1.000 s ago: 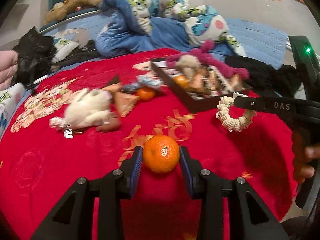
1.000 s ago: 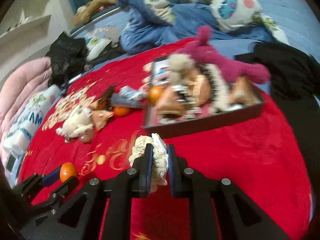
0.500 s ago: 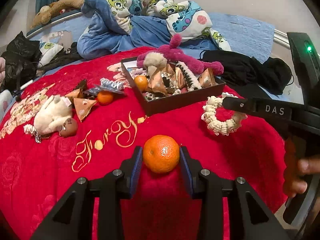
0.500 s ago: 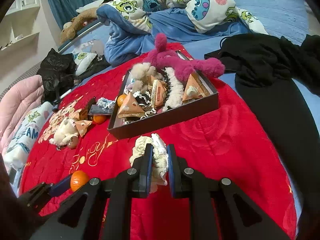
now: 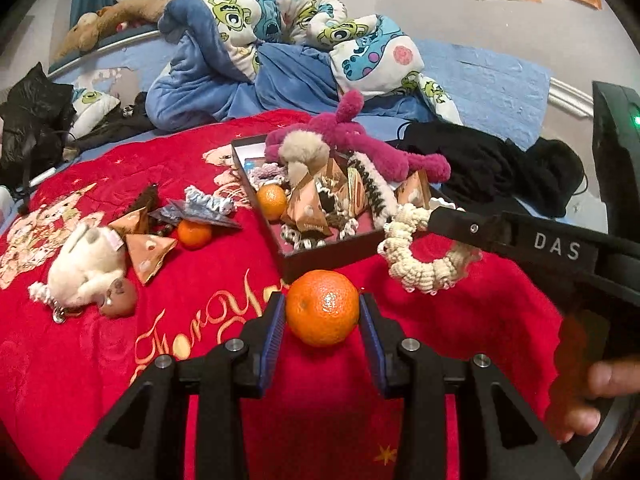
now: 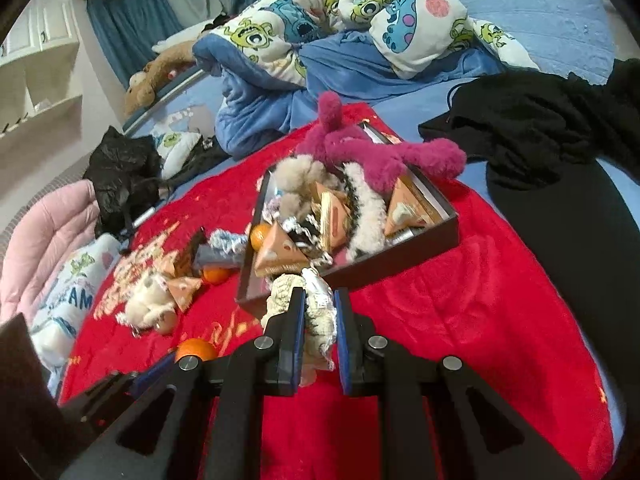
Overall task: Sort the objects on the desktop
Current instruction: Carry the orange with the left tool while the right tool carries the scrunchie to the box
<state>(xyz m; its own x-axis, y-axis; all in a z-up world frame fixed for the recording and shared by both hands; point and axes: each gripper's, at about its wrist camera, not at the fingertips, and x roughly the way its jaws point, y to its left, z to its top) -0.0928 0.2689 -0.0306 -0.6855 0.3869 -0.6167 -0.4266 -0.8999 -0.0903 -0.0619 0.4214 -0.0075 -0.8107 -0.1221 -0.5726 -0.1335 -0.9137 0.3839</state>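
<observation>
My left gripper [image 5: 322, 312] is shut on an orange mandarin [image 5: 322, 307], held just above the red blanket close to the near edge of the dark box [image 5: 320, 261]. My right gripper [image 6: 316, 312] is shut on a cream knitted scrunchie [image 6: 320, 318], which hangs just before the box's near wall [image 6: 384, 261]. In the left wrist view that scrunchie [image 5: 416, 268] dangles from the right gripper's fingers [image 5: 460, 228] at the right. The box holds a pink plush, a beige pompom, triangular packets, a hair clip and another mandarin [image 5: 272, 201].
On the red blanket left of the box lie a white plush keychain [image 5: 86, 266], triangular packets [image 5: 148, 252], a loose mandarin [image 5: 194, 234] and a grey scrunchie [image 5: 208, 204]. Black clothes [image 6: 540, 128] lie to the right, rumpled blue bedding [image 5: 280, 52] behind. A hand [image 5: 600, 392] grips the right tool.
Both grippers have moved toward the box, which now looks larger and nearer in both views. The mandarin and the scrunchie stay gripped as before.
</observation>
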